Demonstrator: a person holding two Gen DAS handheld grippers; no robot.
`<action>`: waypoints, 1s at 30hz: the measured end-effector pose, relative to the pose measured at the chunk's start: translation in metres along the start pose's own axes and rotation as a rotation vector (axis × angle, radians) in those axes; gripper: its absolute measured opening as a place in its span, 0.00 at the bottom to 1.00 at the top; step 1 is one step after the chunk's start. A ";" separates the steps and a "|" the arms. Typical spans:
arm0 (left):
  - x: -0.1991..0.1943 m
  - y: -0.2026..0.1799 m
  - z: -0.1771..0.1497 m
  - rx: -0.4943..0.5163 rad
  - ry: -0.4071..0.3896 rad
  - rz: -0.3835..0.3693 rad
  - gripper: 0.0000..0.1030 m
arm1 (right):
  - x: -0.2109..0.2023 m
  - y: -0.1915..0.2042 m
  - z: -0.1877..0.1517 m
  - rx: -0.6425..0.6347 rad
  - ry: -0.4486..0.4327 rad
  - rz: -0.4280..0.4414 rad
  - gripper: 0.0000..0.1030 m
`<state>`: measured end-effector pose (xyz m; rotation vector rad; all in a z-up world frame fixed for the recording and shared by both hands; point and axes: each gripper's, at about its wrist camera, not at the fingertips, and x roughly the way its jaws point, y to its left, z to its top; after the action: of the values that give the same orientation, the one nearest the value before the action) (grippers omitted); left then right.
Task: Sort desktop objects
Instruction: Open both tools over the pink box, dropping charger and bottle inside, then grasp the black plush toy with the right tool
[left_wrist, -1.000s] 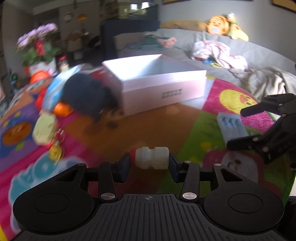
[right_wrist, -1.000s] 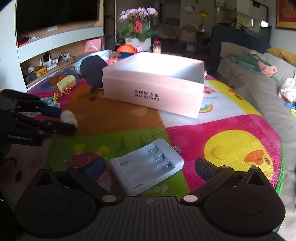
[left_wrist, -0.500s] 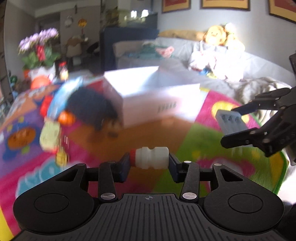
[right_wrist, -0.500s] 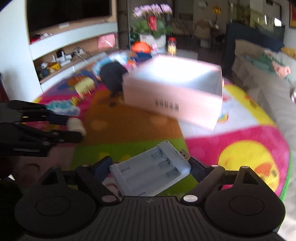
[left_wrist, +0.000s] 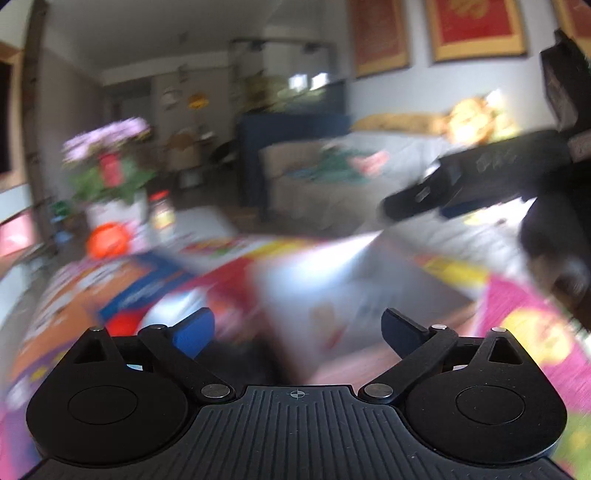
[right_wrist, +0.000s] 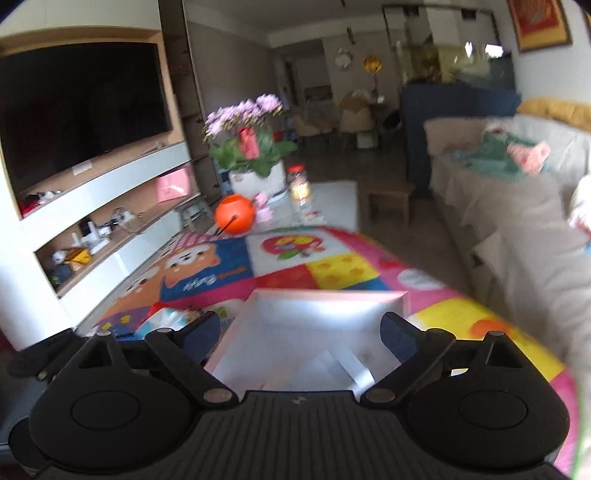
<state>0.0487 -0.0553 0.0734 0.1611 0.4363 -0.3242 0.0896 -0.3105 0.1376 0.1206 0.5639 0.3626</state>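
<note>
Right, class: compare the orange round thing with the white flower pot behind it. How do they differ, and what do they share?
The orange round thing is bright and ball-shaped; the white flower pot is a pale, straight-sided tub. The pot carries a leafy plant with pinkish-purple flowers; the orange thing shows nothing in it. The orange thing looks smaller and sits nearer the camera. Both stand by the far edge of the play mat.

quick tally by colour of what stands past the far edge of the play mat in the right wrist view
orange: 1, the round orange ball
white: 1, the white pot of pink flowers
red-lidded: 1, the clear jar with a red lid
total: 3
</note>
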 end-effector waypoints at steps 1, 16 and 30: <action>-0.002 0.007 -0.012 -0.002 0.026 0.028 0.97 | 0.007 0.002 -0.006 0.008 0.014 0.015 0.94; -0.037 0.082 -0.086 -0.174 0.183 0.254 1.00 | 0.100 0.113 -0.073 -0.107 0.292 0.322 0.99; -0.037 0.077 -0.095 -0.149 0.183 0.240 1.00 | 0.079 0.185 -0.044 -0.450 0.098 0.117 0.97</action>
<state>0.0064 0.0479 0.0115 0.0968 0.6142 -0.0404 0.0717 -0.1094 0.0998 -0.2999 0.5603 0.6029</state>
